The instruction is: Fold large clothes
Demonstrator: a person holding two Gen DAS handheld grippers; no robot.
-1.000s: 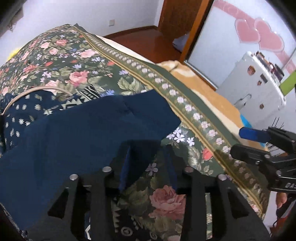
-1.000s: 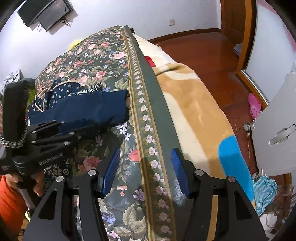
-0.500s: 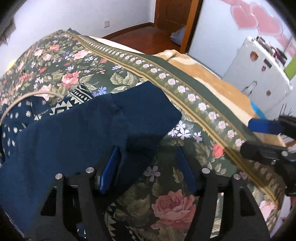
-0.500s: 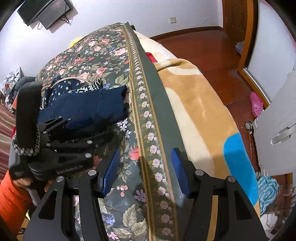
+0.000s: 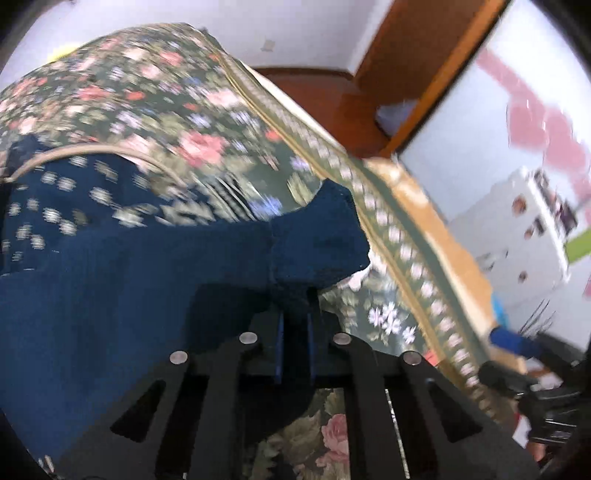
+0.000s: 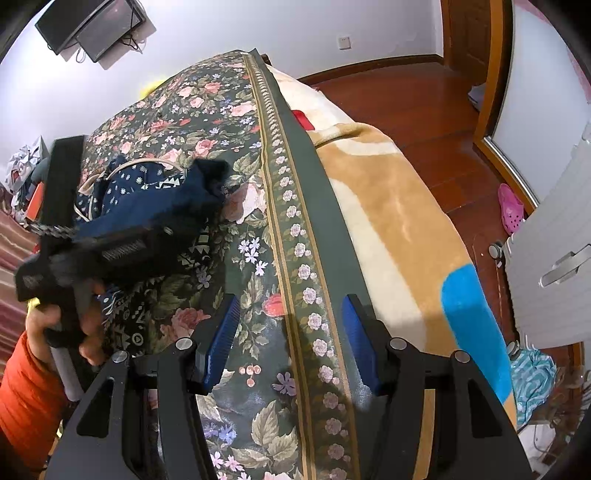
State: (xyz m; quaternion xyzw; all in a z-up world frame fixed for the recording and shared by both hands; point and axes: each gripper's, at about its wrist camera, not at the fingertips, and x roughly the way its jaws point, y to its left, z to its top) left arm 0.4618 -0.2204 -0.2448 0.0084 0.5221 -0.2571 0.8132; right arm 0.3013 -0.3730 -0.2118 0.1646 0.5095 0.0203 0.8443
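While my left claw point(image 5: 294, 325) is squeezed tight on a bit of the blue cloth point(image 5: 129, 295), my right claw point(image 6: 291, 332) is spread wide and holds nothing. I see the left claw's two blue pads point(image 5: 279, 343) pressed close together with dark cloth pinched between them. The cloth is a big dark blue piece, and it lies on the bed point(image 5: 166, 99). Near the left claw its corner is lifted up off the bed. Part of it has little white dots point(image 5: 55, 206) and a thin tan trim point(image 5: 74, 151). The left view is blurry, so I cannot make out small things there.

From the right view, I see my left claw point(image 6: 207, 206) gripped in a hand point(image 6: 55, 325) with an orange sleeve point(image 6: 26, 387). The blue cloth point(image 6: 155, 199) is bunched up at its tip. My right claw hangs above the edge of the bed, well apart from the cloth. Under it runs a green strip point(image 6: 314, 206) with small flowers along the bed cover. Beside the strip lies a tan blanket point(image 6: 388, 221) with a blue patch point(image 6: 472, 321). A red wood floor point(image 6: 424, 110) shows past the bed, and a pink shoe point(image 6: 511, 208) sits on it. A dark screen point(image 6: 92, 27) hangs on the white wall.
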